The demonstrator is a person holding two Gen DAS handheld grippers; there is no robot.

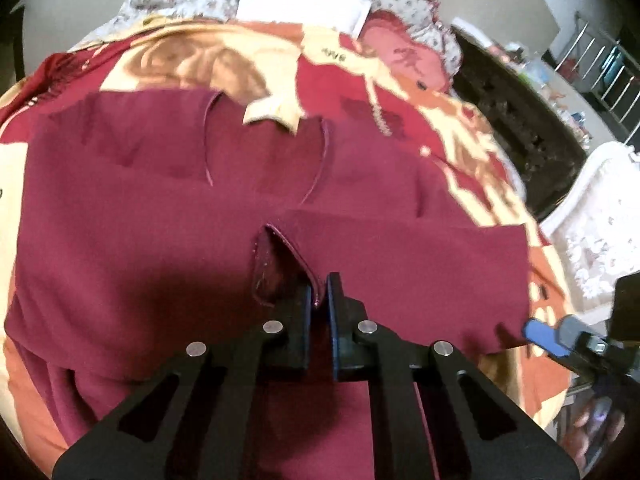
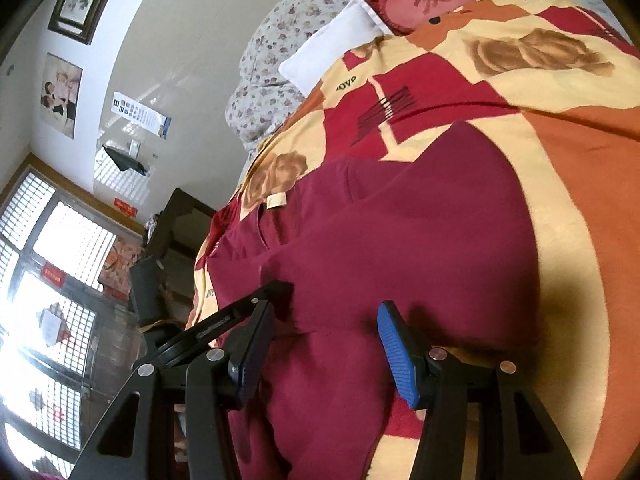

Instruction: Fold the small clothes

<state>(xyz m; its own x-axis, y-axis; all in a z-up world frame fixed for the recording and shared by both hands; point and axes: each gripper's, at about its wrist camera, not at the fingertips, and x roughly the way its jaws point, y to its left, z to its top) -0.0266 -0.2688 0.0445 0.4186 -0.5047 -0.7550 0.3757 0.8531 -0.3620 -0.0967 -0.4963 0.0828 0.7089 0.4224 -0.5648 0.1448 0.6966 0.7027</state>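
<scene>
While the maroon garment (image 1: 168, 216) lies spread across the patterned blanket (image 1: 472, 128) on the bed, the step in hand appears to be a fold of one edge toward the garment's middle. The left gripper (image 1: 319, 300) has its jaws closed on a hemmed edge (image 1: 280, 264) of the fabric, which stands up as a small lifted flap between the pads. The right gripper (image 2: 320, 352) hovers over the near part of the same garment with its jaws wide apart and nothing between them; its blue pad (image 2: 398, 354) sits just above the cloth, and whether it touches cannot be told. In the left wrist view the right gripper shows at the right margin, near the garment's outer edge. By judgement, the next move calls for the right gripper to close on a matching edge, so that both grips carry the fabric over together and lay it flat; a one-sided pull would likely drag the cloth and skew the fold line. The garment is a dark wine-red knit, matte and soft, with curved seams or openings (image 1: 320, 164) toward its far end and a pale tag (image 1: 276, 114) beside them. One panel already lies folded over the body, with shallow creases along it. A white pillow (image 1: 300, 4) rests beyond it, well apart.
</scene>
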